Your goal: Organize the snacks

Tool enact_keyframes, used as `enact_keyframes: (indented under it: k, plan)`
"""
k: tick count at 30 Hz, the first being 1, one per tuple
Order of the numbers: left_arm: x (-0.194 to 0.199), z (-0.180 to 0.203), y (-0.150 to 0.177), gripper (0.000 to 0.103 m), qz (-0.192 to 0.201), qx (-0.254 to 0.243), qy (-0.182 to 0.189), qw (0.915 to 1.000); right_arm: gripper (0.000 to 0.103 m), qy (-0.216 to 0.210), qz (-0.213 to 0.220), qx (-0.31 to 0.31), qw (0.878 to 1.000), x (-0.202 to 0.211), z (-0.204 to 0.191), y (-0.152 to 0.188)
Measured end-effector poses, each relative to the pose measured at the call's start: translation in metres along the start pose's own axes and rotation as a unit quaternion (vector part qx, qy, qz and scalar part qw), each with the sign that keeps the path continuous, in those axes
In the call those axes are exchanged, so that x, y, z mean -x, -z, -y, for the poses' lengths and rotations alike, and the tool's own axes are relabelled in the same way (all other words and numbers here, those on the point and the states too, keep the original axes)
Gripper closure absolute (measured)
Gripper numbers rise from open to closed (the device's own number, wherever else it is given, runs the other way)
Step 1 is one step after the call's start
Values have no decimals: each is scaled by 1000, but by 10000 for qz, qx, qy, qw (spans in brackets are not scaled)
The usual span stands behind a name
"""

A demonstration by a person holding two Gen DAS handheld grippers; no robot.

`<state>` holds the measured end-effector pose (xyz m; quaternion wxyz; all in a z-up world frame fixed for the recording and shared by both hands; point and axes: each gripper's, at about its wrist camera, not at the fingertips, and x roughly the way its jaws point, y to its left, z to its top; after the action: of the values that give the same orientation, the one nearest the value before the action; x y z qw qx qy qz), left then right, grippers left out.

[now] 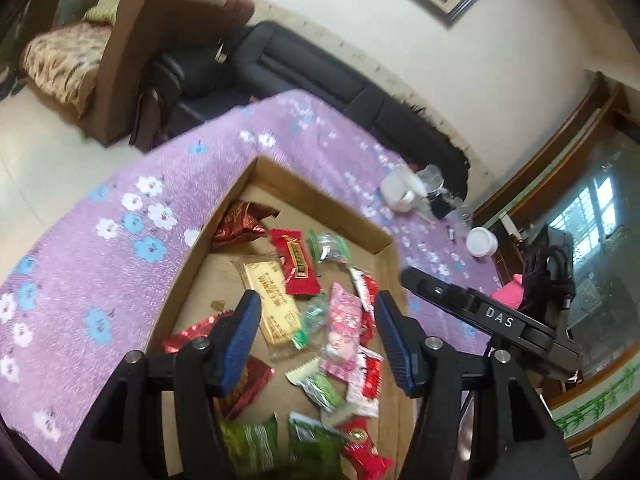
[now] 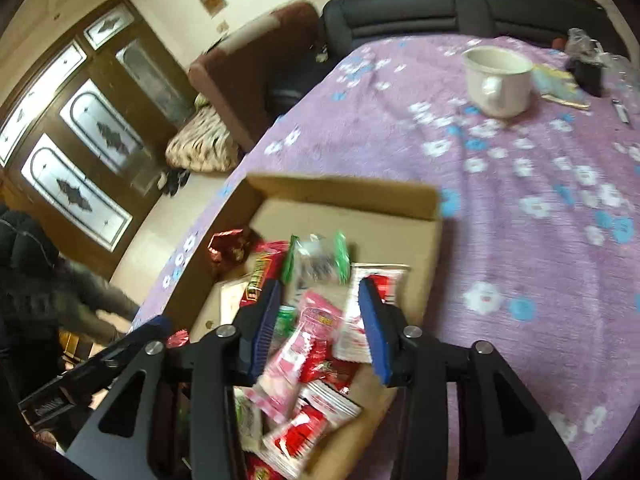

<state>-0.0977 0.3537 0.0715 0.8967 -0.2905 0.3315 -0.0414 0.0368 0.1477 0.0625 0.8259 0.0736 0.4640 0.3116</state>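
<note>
The snacks lay scattered in a shallow cardboard box on the desk, which was covered with a purple flowered cloth. The left hand-held gripper hovered above the box, with a pink packet and a long yellow packet lying below the gap between its fingers. A red bar sat further in, beside a green-edged clear packet, and a dark red foil bag lay near the far corner. Green packets lay at the near end of the box.

The right hand-held gripper hung over the same box, with the pink packet under its gap and red-and-white sachets just beside its right finger.

Beyond the box a white mug stood on the cloth, well apart from the snacks, with a small dark object and clear plastic near it. A dark sofa and a brown armchair stood past the desk. Nothing blocked either gripper's way down to the packets.

Both hand-held grippers had their blue-padded fingers spread wide, holding nothing and touching nothing.
</note>
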Motion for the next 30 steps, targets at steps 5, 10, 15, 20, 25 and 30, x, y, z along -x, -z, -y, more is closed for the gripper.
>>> enact_keyframes:
  k: [5, 10, 15, 20, 25, 30]
  plan:
    - [33, 37, 25, 34, 732, -577, -549, 9941, 47, 72, 339, -254, 9991, 53, 32, 26]
    - [49, 91, 57, 21, 1316, -1205, -1160, 9771, 37, 644, 691, -146, 9954, 115, 58, 84]
    - [40, 136, 79, 20, 1223, -1585, -1260, 9716, 32, 1602, 678, -204, 9845, 151, 91, 132]
    - [34, 158, 94, 20, 1138, -1683, -1370, 9695, 32, 1717, 668, -257, 9826, 170, 105, 154]
    - [51, 171, 102, 20, 1404, -1831, -1893, 9544, 31, 1398, 714, 315, 9871, 164, 64, 150]
    - [94, 178, 107, 18, 2334, -1948, -2367, 9228, 31, 1104, 749, 650, 9889, 153, 24, 142]
